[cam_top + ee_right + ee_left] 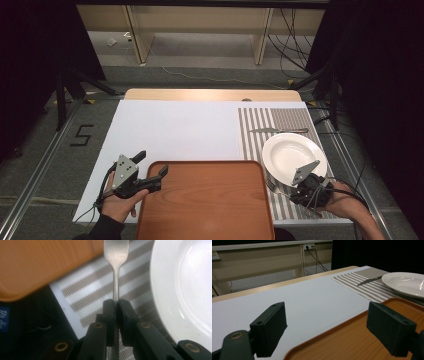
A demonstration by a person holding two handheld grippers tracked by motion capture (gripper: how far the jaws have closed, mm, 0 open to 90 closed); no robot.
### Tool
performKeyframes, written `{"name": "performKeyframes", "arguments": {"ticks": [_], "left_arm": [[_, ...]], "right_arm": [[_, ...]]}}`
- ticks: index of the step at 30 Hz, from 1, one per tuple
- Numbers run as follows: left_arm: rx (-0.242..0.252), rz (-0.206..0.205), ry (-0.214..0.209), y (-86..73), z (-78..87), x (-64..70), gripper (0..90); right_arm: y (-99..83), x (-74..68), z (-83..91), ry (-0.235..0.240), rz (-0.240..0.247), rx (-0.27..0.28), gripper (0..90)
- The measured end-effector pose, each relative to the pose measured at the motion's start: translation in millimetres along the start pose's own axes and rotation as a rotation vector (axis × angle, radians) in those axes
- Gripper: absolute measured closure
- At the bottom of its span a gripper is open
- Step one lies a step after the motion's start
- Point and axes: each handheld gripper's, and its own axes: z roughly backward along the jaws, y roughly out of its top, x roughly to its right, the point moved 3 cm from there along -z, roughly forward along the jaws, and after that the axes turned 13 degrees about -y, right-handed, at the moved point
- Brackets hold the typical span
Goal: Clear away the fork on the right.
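Right gripper (pixel 116 305) is clamping a fork (pixel 116 263) between tray (pixel 205 200) and plate (pixel 292 152); left gripper (pixel 152 165) is hovering wide open over the tray's corner

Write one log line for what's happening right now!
right gripper: shut on fork | left gripper: open over tray edge | plate: on placemat
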Motion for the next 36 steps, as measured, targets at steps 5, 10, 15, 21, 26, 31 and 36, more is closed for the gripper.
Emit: {"name": "performKeyframes", "arguments": {"ticks": [5,10,15,21,26,31,36], "left_arm": [[0.001,0.000,0.001,0.0,0.2,-0.1,16.1],[0.001,0.001,0.002,-0.1,0.2,-0.2,16.1],[0.001,0.002,0.003,-0.3,0.0,-0.4,16.1],[0.002,0.002,0.005,-0.1,0.4,-0.6,16.1],[0.003,0.001,0.004,0.0,0.2,-0.4,16.0],[0.003,0.002,0.006,-0.1,0.5,-0.7,16.1],[0.003,0.001,0.007,-0.1,0.4,-0.9,16.1]], "right_arm": [[13.5,-1.3,12.0,0.024,-0.072,0.112,84.5],[22.8,-6.7,17.0,0.036,-0.092,0.154,84.5],[35.4,-14.5,20.3,0.057,-0.104,0.195,84.5],[50.2,-27.6,21.8,0.093,-0.088,0.219,84.6],[60.9,-36.9,21.5,0.115,-0.083,0.234,84.5],[73.0,-48.9,16.9,0.137,-0.063,0.235,84.6],[83.9,-60.9,14.5,0.159,-0.035,0.235,84.5]]}}
